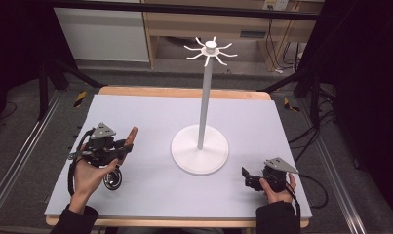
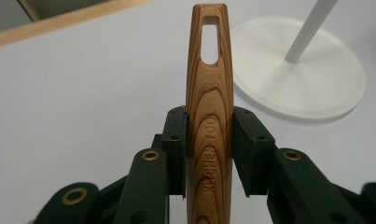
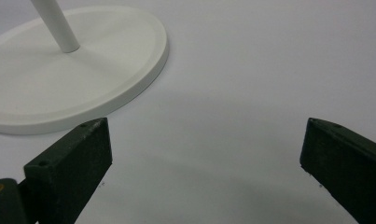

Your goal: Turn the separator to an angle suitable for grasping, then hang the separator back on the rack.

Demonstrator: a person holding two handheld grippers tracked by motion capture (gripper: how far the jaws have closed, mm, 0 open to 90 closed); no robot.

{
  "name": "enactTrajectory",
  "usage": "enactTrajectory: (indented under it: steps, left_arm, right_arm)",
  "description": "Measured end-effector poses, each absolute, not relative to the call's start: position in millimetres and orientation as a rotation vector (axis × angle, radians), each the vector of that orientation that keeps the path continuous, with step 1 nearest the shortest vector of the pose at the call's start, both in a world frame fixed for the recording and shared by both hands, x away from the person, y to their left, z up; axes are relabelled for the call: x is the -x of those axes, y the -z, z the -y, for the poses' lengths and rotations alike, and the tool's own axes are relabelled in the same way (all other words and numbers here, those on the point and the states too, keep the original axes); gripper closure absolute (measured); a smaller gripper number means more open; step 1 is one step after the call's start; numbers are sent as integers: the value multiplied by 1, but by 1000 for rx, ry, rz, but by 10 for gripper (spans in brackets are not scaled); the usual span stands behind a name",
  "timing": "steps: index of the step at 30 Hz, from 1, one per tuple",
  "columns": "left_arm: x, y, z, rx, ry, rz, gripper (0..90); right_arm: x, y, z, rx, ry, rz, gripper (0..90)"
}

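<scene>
A wooden utensil handle [image 2: 209, 88], with a hanging slot near its tip and "KITCHEN TOOL" engraved on it, sits upright between the jaws of my left gripper [image 2: 210, 126], which is shut on it. In the high view the left gripper [image 1: 121, 148] is at the table's left, the wooden handle [image 1: 131, 136] points toward the white stand, and a round metal utensil head [image 1: 112, 179] hangs by the hand. The white stand [image 1: 200, 148] has a round base, a tall pole and a ring of hooks [image 1: 211, 48]. My right gripper [image 1: 246, 176] rests open and holds nothing at the front right.
A pale grey mat [image 1: 150, 112] covers the wooden table. The stand's base [image 2: 311, 79] lies ahead and right of the handle tip, and the same base [image 3: 59, 84] is at the upper left beyond the right gripper [image 3: 204, 154]. Dark frame legs and cables flank the table.
</scene>
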State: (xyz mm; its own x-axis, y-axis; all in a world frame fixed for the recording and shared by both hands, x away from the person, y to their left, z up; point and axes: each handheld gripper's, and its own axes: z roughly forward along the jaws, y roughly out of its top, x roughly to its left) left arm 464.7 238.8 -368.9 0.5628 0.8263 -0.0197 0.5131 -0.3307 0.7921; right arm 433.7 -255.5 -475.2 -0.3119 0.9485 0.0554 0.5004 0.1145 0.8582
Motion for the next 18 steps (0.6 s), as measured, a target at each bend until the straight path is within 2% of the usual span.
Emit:
enactTrajectory:
  steps: [7,18]
  left_arm:
    - [-457,366,-237,-1879,-567,-1033,672]
    - [-447,360,-236,-1773,-593,-978,672]
  right_arm:
    - [-434,475,255,-1403,-1119,-1878,26]
    - [-433,476,255,-1398,-1111,-1877,26]
